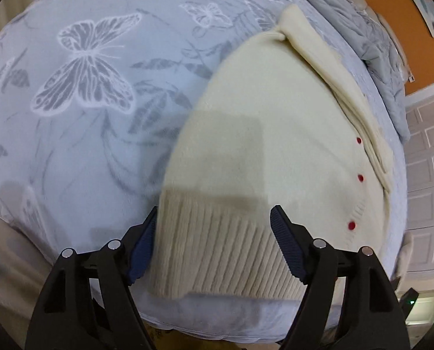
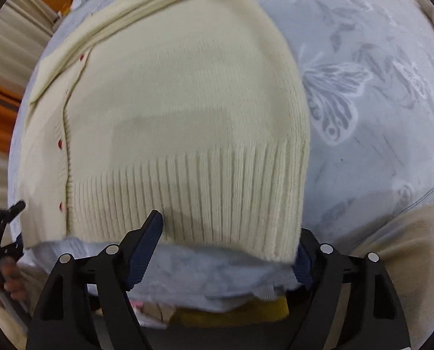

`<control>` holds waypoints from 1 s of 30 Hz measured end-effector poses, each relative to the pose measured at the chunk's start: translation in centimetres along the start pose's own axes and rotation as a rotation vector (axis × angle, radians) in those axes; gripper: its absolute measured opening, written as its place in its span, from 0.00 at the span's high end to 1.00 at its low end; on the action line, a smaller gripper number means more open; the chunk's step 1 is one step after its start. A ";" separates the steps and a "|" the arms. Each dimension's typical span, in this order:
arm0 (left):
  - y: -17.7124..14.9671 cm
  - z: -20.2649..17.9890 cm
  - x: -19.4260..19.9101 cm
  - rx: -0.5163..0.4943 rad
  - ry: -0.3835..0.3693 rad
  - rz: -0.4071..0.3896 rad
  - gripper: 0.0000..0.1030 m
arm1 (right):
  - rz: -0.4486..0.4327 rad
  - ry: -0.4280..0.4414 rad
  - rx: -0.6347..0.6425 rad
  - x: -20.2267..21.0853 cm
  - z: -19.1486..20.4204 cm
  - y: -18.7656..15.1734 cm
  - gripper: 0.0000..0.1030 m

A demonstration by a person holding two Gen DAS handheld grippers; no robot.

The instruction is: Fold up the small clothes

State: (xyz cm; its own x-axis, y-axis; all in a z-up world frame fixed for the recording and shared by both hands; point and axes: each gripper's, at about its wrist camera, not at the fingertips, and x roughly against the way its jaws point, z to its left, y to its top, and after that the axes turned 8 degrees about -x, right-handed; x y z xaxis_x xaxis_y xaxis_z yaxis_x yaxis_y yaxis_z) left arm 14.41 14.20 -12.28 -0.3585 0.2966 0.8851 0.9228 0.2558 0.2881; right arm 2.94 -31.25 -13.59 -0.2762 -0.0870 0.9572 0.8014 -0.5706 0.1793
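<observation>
Left wrist view: left gripper spread wide, nothing between the pads, one finger at each side of the hem of the cardigan, and whether the pads touch the knit cannot be told. The cardigan lies flat on the blanket, hem toward the blanket's near edge, body running away from that edge. Beyond the hem, red buttons run up the placket at the right of the body. Farther still, one sleeve is laid in along that same side, and a folded bit of cuff or collar sits at the far end. Right wrist view: right gripper also spread wide and empty; left pad sits just at the hem's edge, right pad mostly hidden under the hem's corner. Past the hem, body smooth; buttons at the left, sleeve beyond them toward the blanket's far side. Other gripper and the hand holding it show at the lower left. Judged: sleeves or sides look tucked in already, garment narrowed to a strip; the cross fold, hem up toward collar, looks not yet done. Both tools appear set to take the hem corners.
</observation>
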 end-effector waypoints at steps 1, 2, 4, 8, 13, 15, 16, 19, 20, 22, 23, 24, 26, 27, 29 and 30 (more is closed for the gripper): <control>0.1 -0.2 -0.1 -0.015 0.015 0.002 0.32 | -0.012 -0.001 0.008 0.0 0.2 0.0 0.27; 0.1 -0.4 -0.2 -0.019 0.029 0.002 0.41 | -0.026 0.009 0.014 0.1 0.4 0.1 0.30; 0.1 -0.1 -0.2 -0.001 0.032 0.000 0.70 | -0.043 0.038 0.019 0.5 0.2 0.2 0.62; 0.1 1.6 1.1 0.097 -0.067 0.018 0.92 | -0.055 0.209 -0.082 1.8 -2.0 1.5 0.92; -0.2 -0.3 6.8 0.052 -0.133 -0.069 0.92 | -0.182 0.302 -0.009 7.9 -1.5 1.2 0.94; -0.9 -0.9 8.9 0.022 -0.145 -0.088 0.92 | -0.211 0.334 0.009 10.0 -2.0 0.8 0.94; -1.4 -1.0 9.8 0.013 -0.151 -0.088 0.92 | -0.215 0.343 0.012 10.7 -2.2 0.1 0.94; -4.0 -1.1 12.7 -0.051 -0.142 -0.084 0.93 | -0.213 0.355 0.041 12.7 -3.6 -1.6 0.94; -4.6 -1.0 13.3 -0.066 -0.137 -0.080 0.93 | -0.197 0.360 0.055 13.3 -4.2 -3.0 0.94; -6.8 -0.9 14.6 -0.090 -0.134 -0.063 0.93 | -0.173 0.374 0.083 14.6 -6.1 -6.3 0.94; -8.1 -0.4 15.5 -0.098 -0.130 -0.050 0.93 | -0.164 0.381 0.097 15.0 -6.4 -7.5 0.94; -9.6 0.0 16.5 -0.102 -0.133 -0.041 0.93 | -0.153 0.392 0.108 15.5 -6.8 -8.7 0.94; -11.4 0.3 18.1 -0.100 -0.142 -0.029 0.93 | -0.131 0.414 0.115 16.9 -7.5 -11.0 0.94; -11.8 0.3 18.7 -0.093 -0.145 -0.030 0.93 | -0.132 0.426 0.114 17.8 -7.5 -11.5 0.94; -11.3 -0.4 19.9 -0.084 -0.168 -0.044 0.93 | -0.155 0.471 0.118 19.3 -6.9 -10.7 0.94; -10.1 -1.3 20.4 -0.093 -0.184 -0.070 0.92 | -0.179 0.495 0.118 20.0 -6.4 -9.8 0.94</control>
State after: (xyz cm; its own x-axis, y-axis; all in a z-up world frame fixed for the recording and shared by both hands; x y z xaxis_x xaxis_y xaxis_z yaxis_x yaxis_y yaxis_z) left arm -2.08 16.43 3.34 -0.4342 0.4462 0.7825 0.9006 0.1981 0.3868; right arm -13.88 -32.64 2.36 -0.6078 -0.3876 0.6931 0.7654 -0.5187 0.3811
